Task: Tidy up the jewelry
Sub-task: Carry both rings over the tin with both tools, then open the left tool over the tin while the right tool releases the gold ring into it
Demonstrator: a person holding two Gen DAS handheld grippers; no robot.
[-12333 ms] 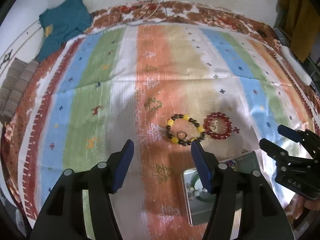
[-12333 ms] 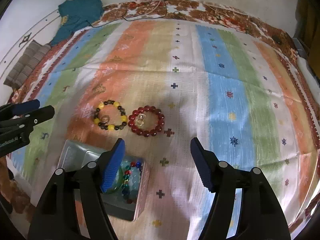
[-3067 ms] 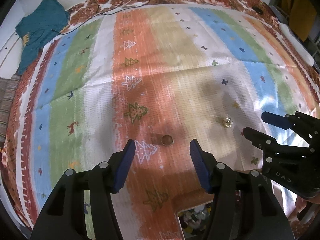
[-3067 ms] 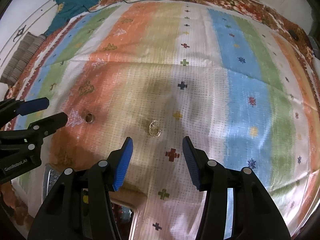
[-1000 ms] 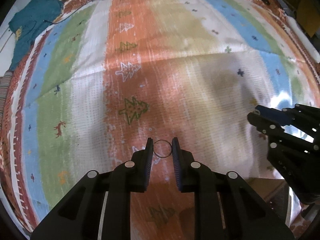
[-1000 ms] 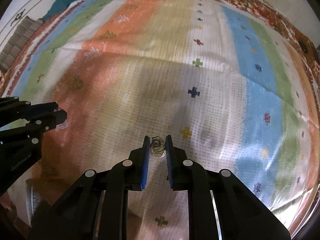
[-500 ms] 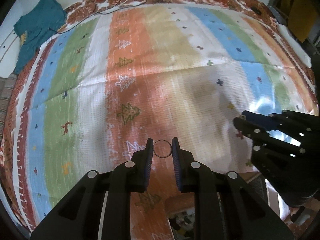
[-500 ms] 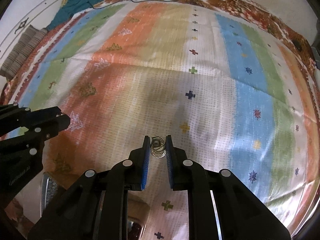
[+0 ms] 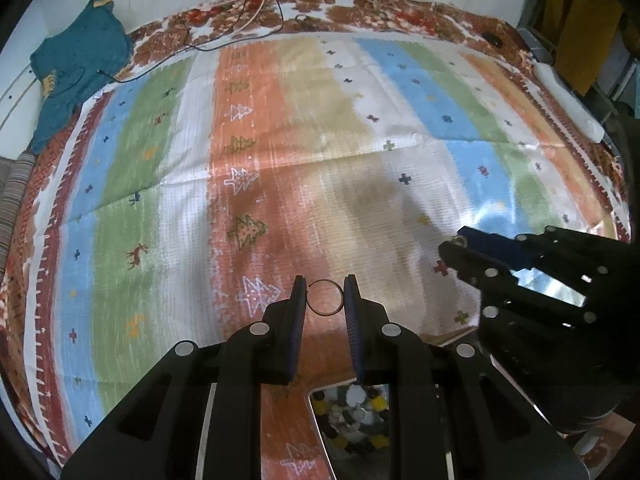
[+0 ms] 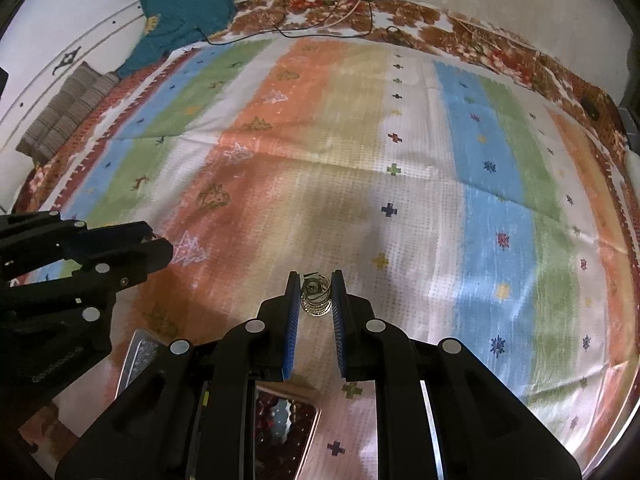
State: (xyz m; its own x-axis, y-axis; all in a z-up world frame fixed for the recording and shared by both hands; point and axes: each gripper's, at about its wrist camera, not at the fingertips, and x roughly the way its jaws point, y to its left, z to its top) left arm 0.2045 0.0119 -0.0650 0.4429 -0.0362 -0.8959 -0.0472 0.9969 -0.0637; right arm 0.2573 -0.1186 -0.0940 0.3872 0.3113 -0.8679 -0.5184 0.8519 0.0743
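Observation:
My left gripper (image 9: 325,289) is shut on a thin dark ring (image 9: 325,297) and holds it above the striped cloth. My right gripper (image 10: 316,286) is shut on a silver sparkly ring (image 10: 315,295), also lifted off the cloth. The metal jewelry box (image 9: 352,420) lies just below my left gripper, with beaded bracelets inside; in the right wrist view the box (image 10: 286,424) shows red and pale beads. Each gripper shows from the side in the other's view, the right gripper (image 9: 460,246) and the left gripper (image 10: 158,240).
The striped cloth (image 9: 300,140) covers a bed. A teal garment (image 9: 76,64) lies at the far left corner and cables (image 9: 256,16) run along the far edge. Striped cushions (image 10: 64,112) sit at the left.
Both grippers, each holding its ring, have lifted and drawn back over the last second, toward the box. Three seconds ago both were open with the rings on the cloth.

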